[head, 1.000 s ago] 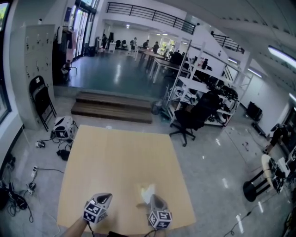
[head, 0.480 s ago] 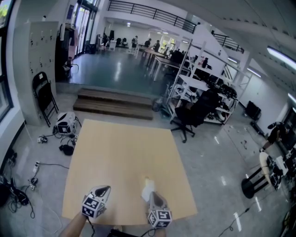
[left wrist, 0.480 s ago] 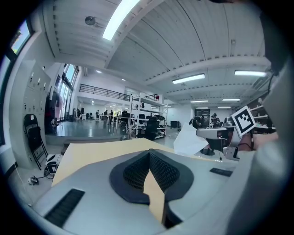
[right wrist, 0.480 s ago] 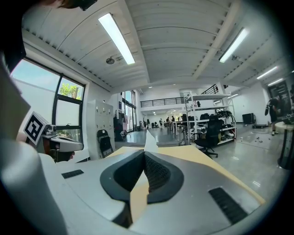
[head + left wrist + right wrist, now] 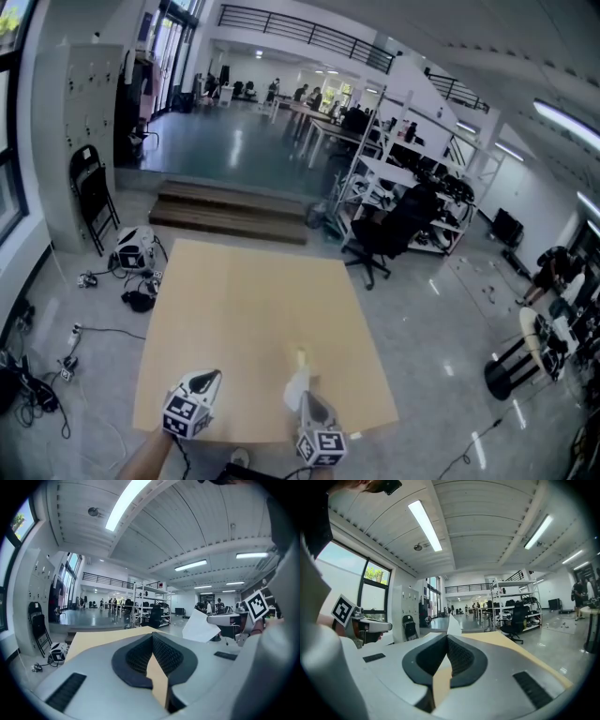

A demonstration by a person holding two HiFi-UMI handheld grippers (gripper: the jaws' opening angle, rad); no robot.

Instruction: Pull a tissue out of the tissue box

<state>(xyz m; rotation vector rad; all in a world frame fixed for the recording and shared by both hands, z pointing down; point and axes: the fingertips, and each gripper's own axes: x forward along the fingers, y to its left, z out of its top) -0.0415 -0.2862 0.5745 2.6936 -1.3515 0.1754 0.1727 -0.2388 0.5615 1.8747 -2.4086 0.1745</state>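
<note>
A white tissue (image 5: 297, 385) stands up from the tips of my right gripper (image 5: 306, 397), which is shut on it just above the near edge of the tan table (image 5: 244, 300). The right gripper view shows the tissue (image 5: 453, 624) poking up past the closed jaws (image 5: 447, 637). My left gripper (image 5: 210, 378) hangs a little to the left, shut, with nothing in it. From the left gripper view the tissue (image 5: 200, 627) hangs off the right gripper (image 5: 228, 618), beyond my left gripper's (image 5: 152, 637) own closed jaws. No tissue box is in view.
A black office chair (image 5: 389, 234) and white shelving racks (image 5: 412, 178) stand beyond the table's far right corner. On the floor at the left are a folding chair (image 5: 89, 192), a helmet-like object (image 5: 131, 251) and cables. Wooden steps (image 5: 230, 214) lie behind the table.
Both grippers have drifted back toward the table's near edge and risen slightly. The tissue stays in the right gripper and now stands more upright. The left gripper remains shut and empty.
</note>
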